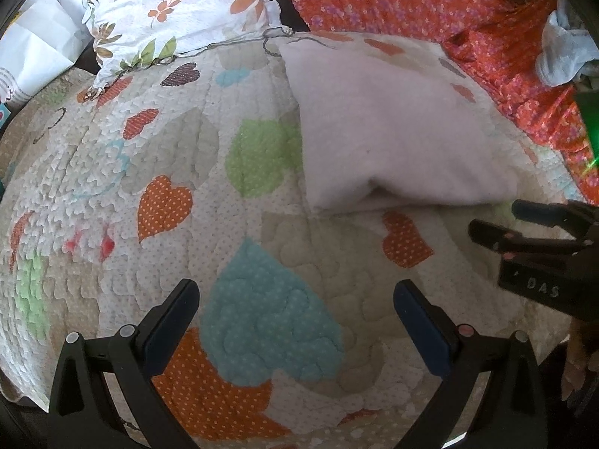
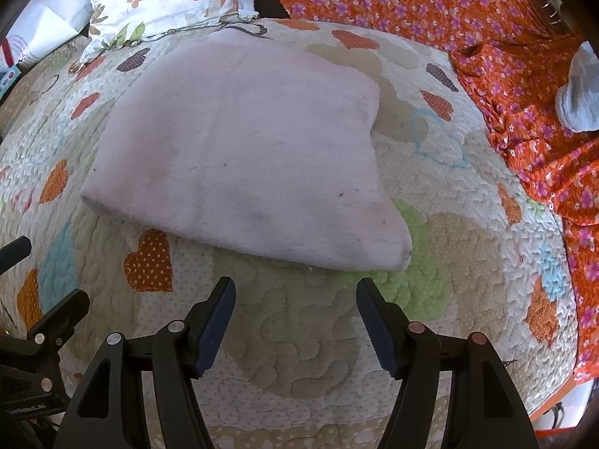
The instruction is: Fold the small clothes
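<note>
A pale pink folded garment (image 2: 239,157) lies flat on the heart-patterned quilt (image 2: 307,355). It also shows in the left wrist view (image 1: 393,127), up and to the right. My right gripper (image 2: 295,295) is open and empty, just short of the garment's near folded edge. My left gripper (image 1: 295,299) is open and empty over bare quilt (image 1: 112,172), left of and nearer than the garment. The right gripper shows in the left wrist view (image 1: 501,220) at the right edge, near the garment's near corner. The left gripper shows at the left edge of the right wrist view (image 2: 48,280).
A floral pillow (image 1: 168,7) lies at the far left of the bed. An orange flowered cloth (image 2: 505,37) covers the far and right side. A grey-white crumpled garment (image 2: 580,93) rests on it at the right. White paper (image 1: 33,48) sits far left.
</note>
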Available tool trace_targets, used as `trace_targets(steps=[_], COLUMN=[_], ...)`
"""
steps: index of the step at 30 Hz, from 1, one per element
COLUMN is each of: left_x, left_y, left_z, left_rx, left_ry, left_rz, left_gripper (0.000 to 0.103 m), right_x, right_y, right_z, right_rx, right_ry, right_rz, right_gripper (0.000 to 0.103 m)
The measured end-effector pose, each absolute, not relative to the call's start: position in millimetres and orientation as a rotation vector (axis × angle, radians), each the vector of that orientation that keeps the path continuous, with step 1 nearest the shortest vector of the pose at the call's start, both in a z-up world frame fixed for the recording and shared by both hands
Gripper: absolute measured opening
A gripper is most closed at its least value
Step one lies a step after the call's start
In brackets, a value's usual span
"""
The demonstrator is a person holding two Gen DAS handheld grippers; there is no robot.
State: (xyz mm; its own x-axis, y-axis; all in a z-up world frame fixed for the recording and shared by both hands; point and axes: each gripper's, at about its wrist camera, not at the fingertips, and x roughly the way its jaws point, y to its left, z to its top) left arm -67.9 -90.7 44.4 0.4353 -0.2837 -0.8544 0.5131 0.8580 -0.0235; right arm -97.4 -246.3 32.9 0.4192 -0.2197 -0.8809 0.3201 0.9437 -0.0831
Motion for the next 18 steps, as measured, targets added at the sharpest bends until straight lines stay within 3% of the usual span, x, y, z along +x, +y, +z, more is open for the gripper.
trace_targets(steps=[18], left_x=[-69.0], left_y=[-92.0], left_z=[46.0], left_rx=[0.251], left_ry=[1.004], left_rz=[-0.505], left_gripper=[0.103], right_x=[-93.3], right_y=[-232.0], right_z=[26.4], right_rx=[0.058], right_ry=[1.104], right_rz=[-0.322], right_gripper=[0.072])
